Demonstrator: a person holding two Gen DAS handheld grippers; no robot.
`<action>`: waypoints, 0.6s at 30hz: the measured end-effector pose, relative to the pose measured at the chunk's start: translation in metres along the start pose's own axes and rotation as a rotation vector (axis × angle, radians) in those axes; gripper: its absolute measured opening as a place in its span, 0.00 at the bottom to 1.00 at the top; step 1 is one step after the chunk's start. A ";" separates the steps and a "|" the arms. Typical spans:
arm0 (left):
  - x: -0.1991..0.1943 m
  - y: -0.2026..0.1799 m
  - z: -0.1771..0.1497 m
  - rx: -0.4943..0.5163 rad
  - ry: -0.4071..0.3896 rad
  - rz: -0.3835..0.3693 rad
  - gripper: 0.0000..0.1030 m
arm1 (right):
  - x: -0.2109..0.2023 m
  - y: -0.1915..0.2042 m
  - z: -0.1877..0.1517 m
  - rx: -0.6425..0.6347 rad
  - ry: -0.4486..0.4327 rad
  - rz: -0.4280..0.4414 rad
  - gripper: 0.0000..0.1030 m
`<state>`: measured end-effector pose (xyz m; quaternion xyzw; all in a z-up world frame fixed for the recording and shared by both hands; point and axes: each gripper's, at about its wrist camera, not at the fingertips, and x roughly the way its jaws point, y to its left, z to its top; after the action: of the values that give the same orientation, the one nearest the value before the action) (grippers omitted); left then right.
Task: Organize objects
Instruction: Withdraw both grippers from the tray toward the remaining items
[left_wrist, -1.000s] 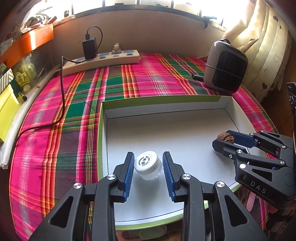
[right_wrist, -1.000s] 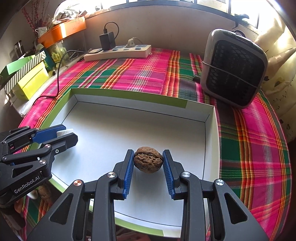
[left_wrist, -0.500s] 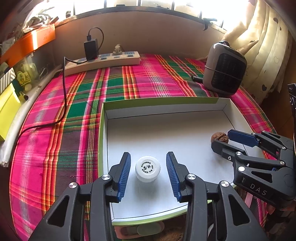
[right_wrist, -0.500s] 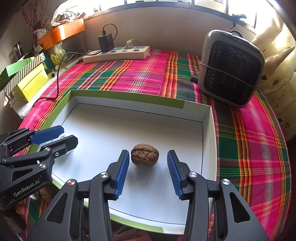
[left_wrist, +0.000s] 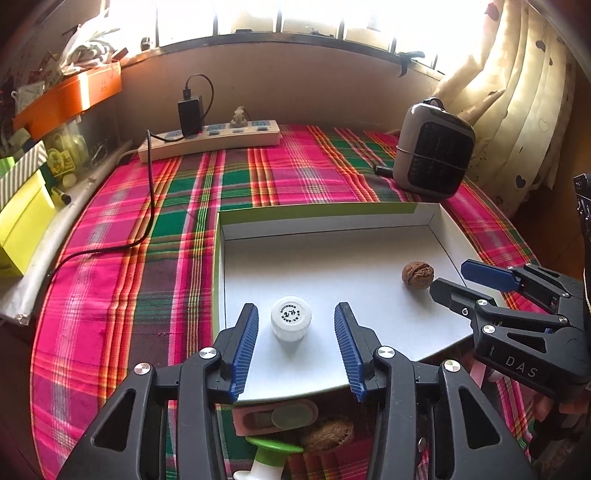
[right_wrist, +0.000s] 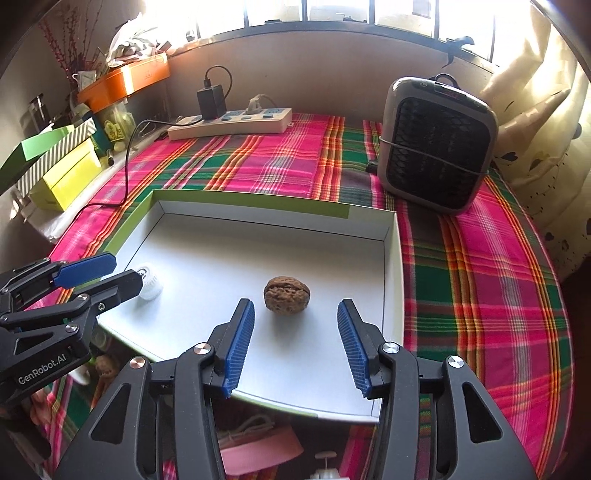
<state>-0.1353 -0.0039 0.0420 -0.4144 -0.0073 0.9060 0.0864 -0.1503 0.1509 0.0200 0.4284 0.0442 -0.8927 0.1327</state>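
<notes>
**Bottle and walnut sit free in the tray, both tongs spread**

The white bottle (left_wrist: 291, 323) stands upright on the tray floor, its long axis vertical and its cap facing up; the cap carries a round ring of dark print too small to read. It sits near the tray's left wall, close to the front edge. The left gripper (left_wrist: 294, 349) is spread wide, its blue pads on either side of the bottle with clear gaps, touching nothing.

One walnut (right_wrist: 286, 294) lies on the tray floor toward the right side, its long axis running left to right in the right wrist view, the seam across its top. The right gripper (right_wrist: 295, 349) is also spread, its pads flanking the near side of the nut without contact.

The tray (left_wrist: 321, 216) is a shallow white box with a green rim, resting on a plaid cloth (left_wrist: 177, 206) and holding just these two things. In front of the tray, partly hidden, lies a second walnut (left_wrist: 327, 435).

Readable writing: "DAS" on the right gripper's body in the left wrist view, "GenRobot.AI" on the left gripper's body in the right wrist view.

At the back stand one power strip (left_wrist: 210, 138) with a black charger (left_wrist: 191, 115) plugged in, and one small grey heater (right_wrist: 436, 144).
</notes>
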 end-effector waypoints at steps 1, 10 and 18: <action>-0.002 0.000 -0.001 0.001 -0.002 0.001 0.40 | -0.002 0.000 -0.001 0.001 -0.003 0.000 0.47; -0.021 0.001 -0.011 -0.016 -0.033 0.013 0.40 | -0.024 0.005 -0.012 -0.008 -0.038 -0.006 0.47; -0.043 0.004 -0.028 -0.042 -0.074 0.024 0.40 | -0.042 0.011 -0.025 -0.010 -0.072 -0.023 0.47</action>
<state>-0.0879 -0.0167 0.0555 -0.3822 -0.0245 0.9214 0.0665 -0.1031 0.1535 0.0373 0.3947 0.0488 -0.9088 0.1263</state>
